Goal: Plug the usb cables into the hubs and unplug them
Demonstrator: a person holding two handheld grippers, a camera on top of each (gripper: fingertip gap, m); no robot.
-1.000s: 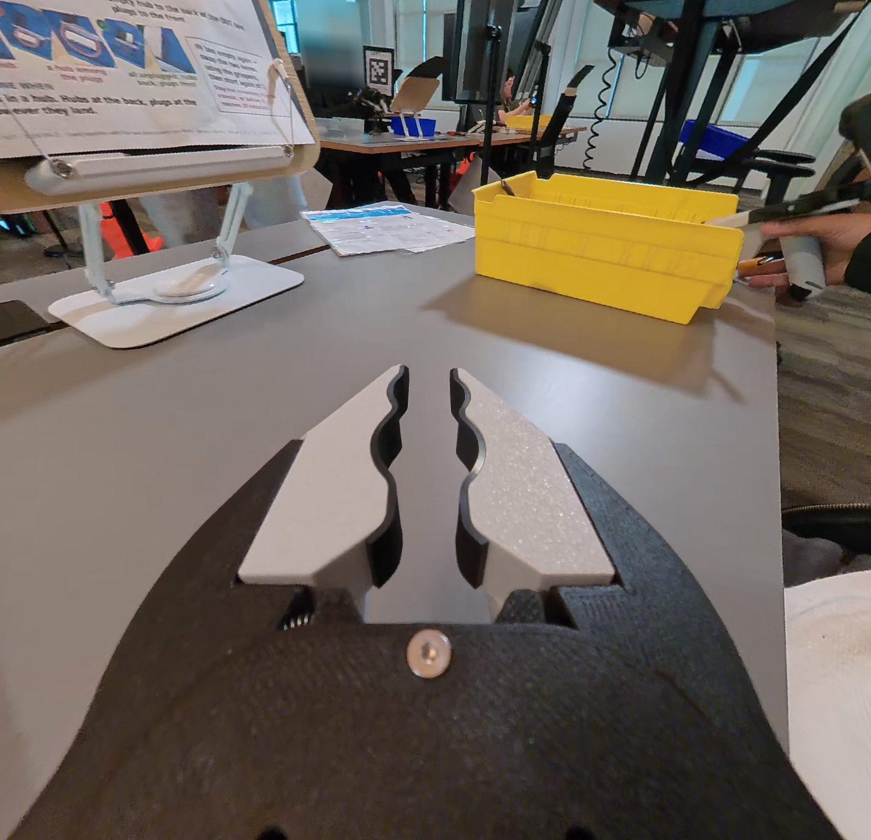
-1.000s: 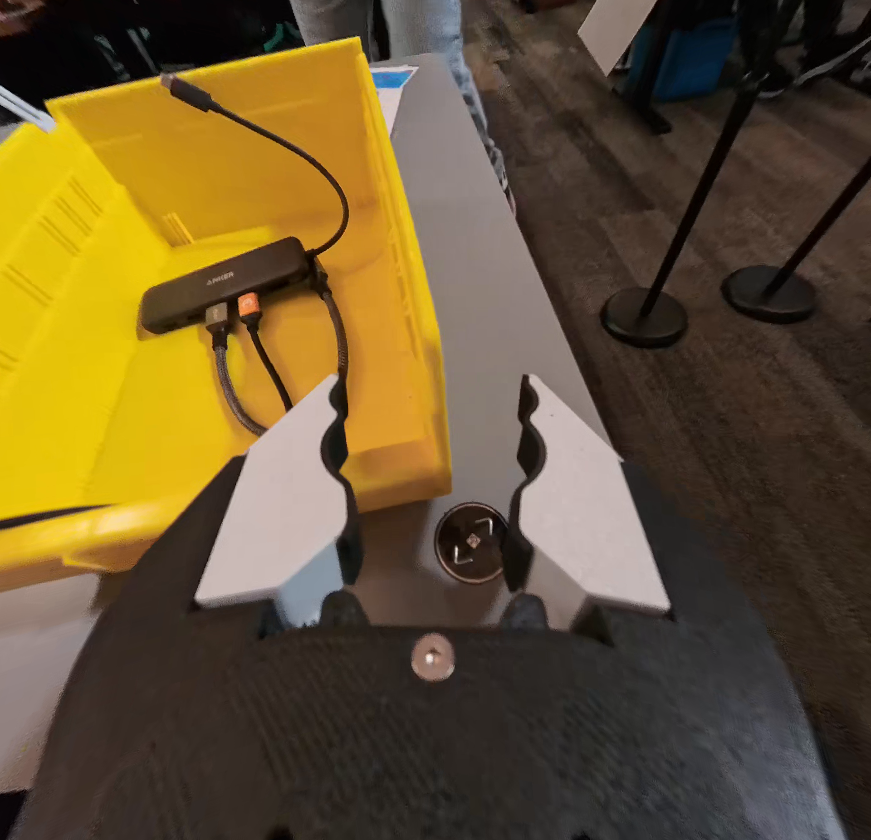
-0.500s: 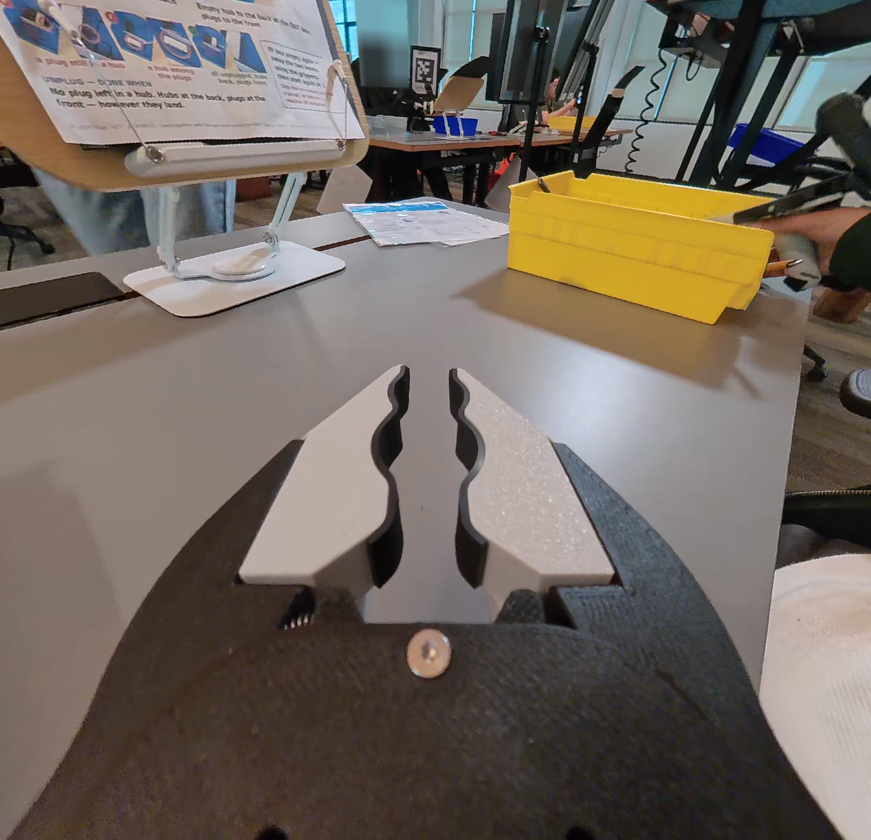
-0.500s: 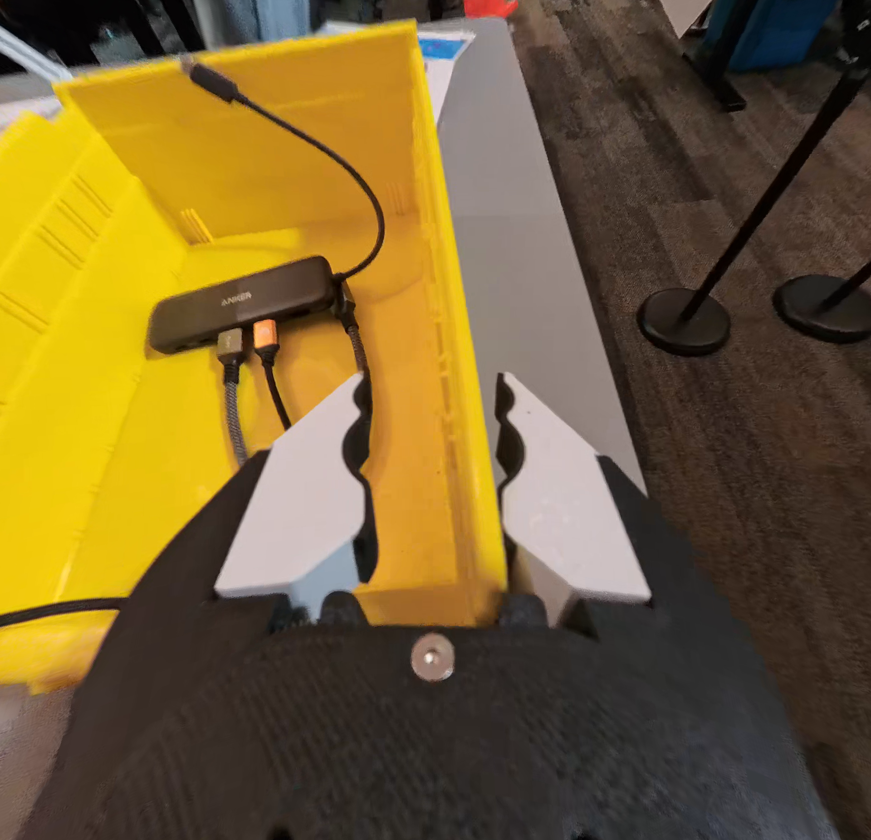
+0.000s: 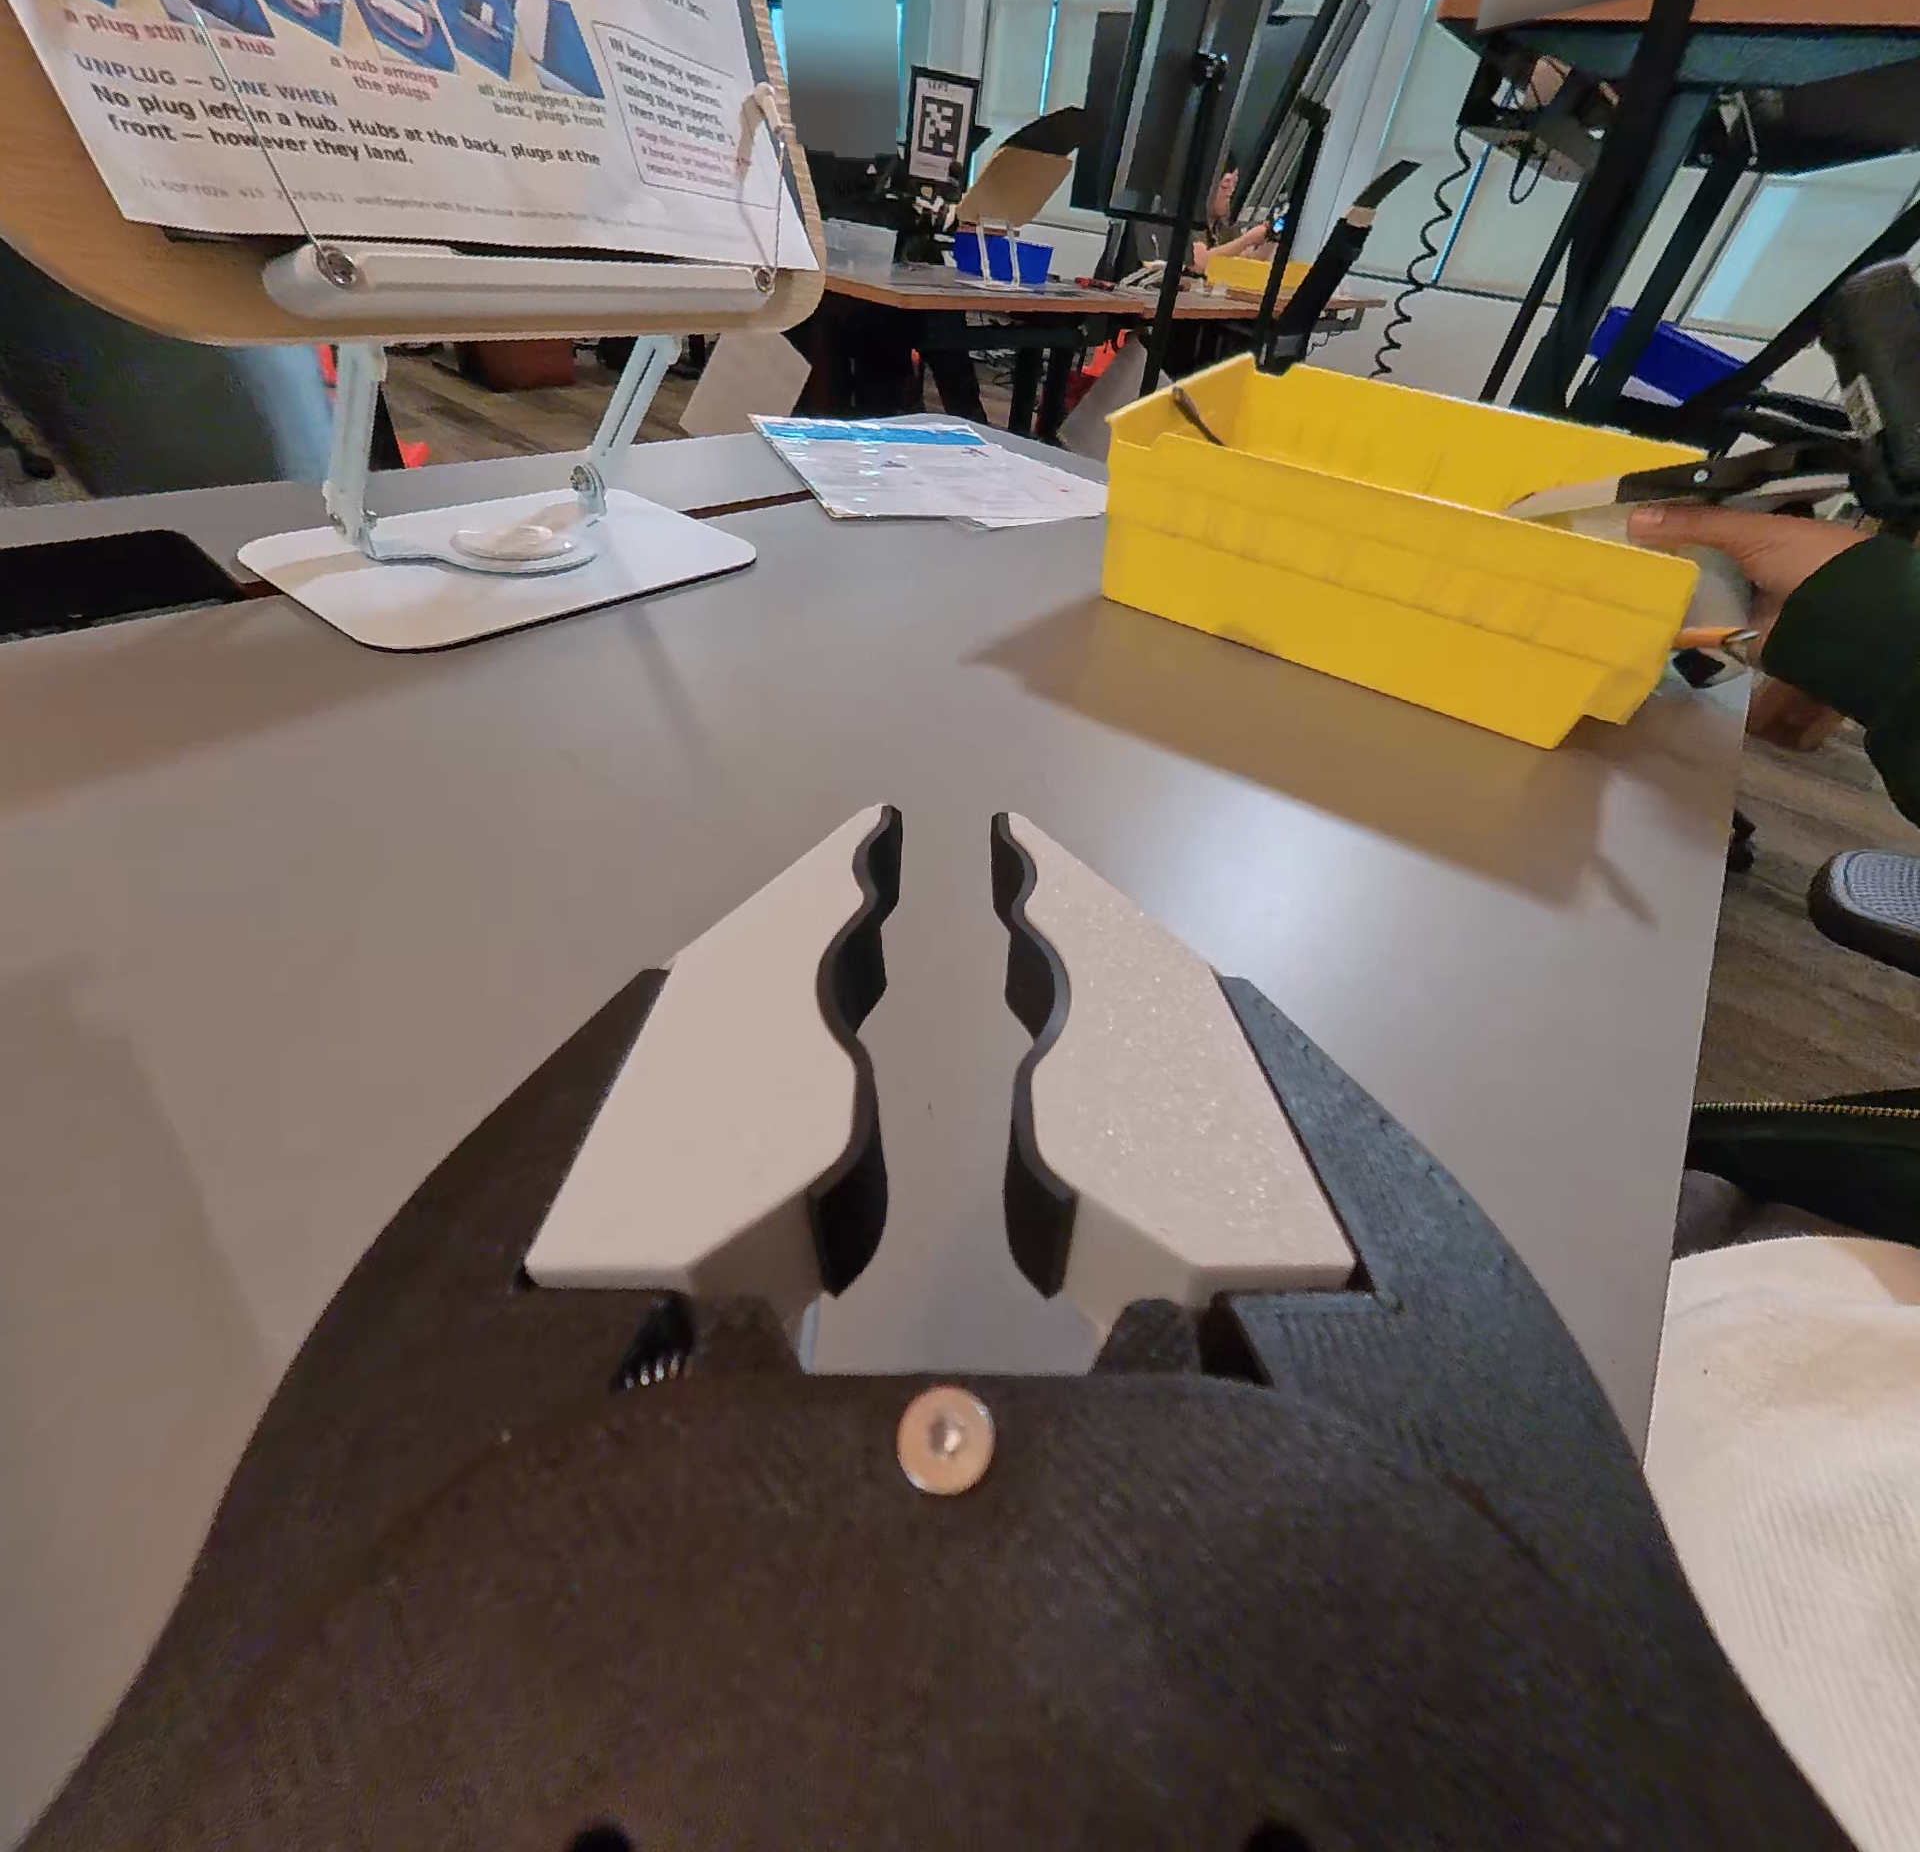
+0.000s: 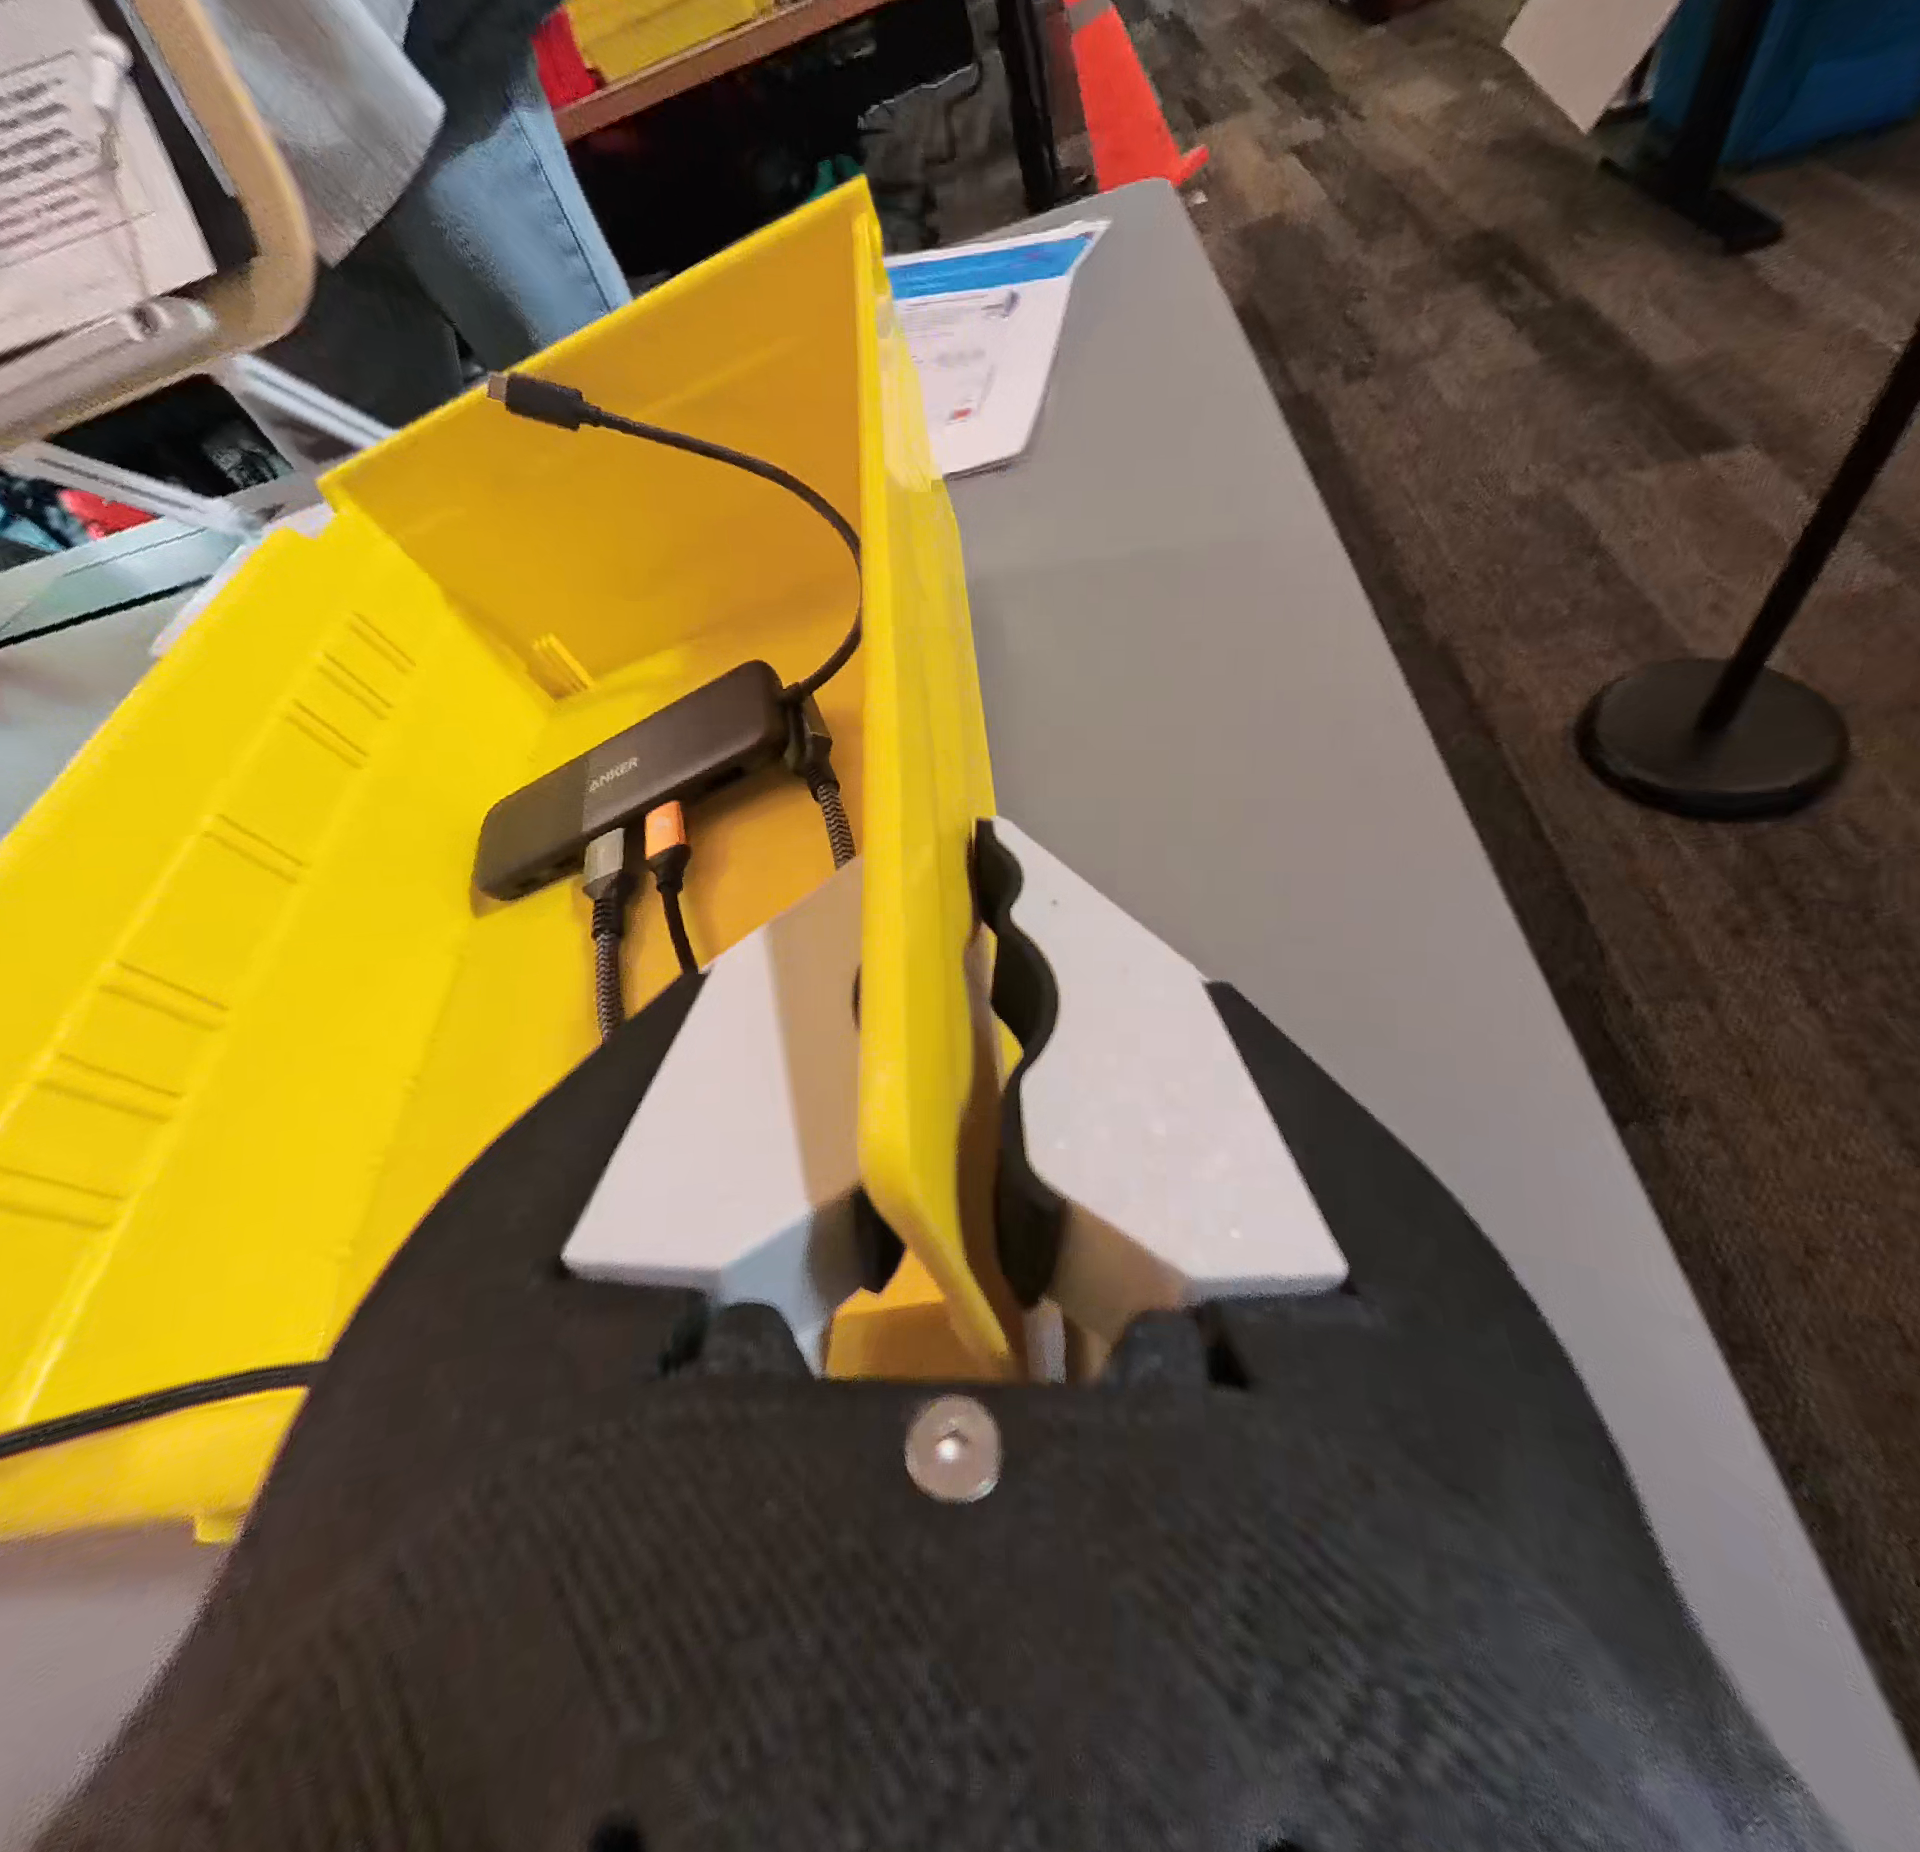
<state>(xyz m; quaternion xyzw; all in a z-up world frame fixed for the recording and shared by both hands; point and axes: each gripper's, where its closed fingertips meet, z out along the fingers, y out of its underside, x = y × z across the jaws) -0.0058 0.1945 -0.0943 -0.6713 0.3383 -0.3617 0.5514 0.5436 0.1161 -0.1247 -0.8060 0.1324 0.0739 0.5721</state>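
A yellow bin [image 6: 260,867] stands at the table's right end; it also shows in the left wrist view [image 5: 1351,576]. In it lies a black hub [image 6: 644,774] with a grey plug [image 6: 605,852], an orange plug [image 6: 665,831] and a braided cable [image 6: 831,815] plugged in. The hub's own lead [image 6: 727,457] arcs up over the back wall. My right gripper [image 6: 920,857] is shut on the bin's right wall, one finger inside and one outside; it also shows in the left wrist view [image 5: 1662,483]. My left gripper [image 5: 943,815] hovers over bare table, jaws nearly together, empty.
A white document stand [image 5: 499,555] holding an instruction sheet is at the back left. Paper sheets [image 5: 914,467] lie behind the bin. The table's right edge [image 6: 1455,971] drops to carpet with a stanchion base [image 6: 1714,732]. A person's legs [image 6: 499,223] are beyond the table.
My right gripper moved forward over the bin's right wall and closed on it, from open. My left gripper pulled back and tilted a little, jaws unchanged.
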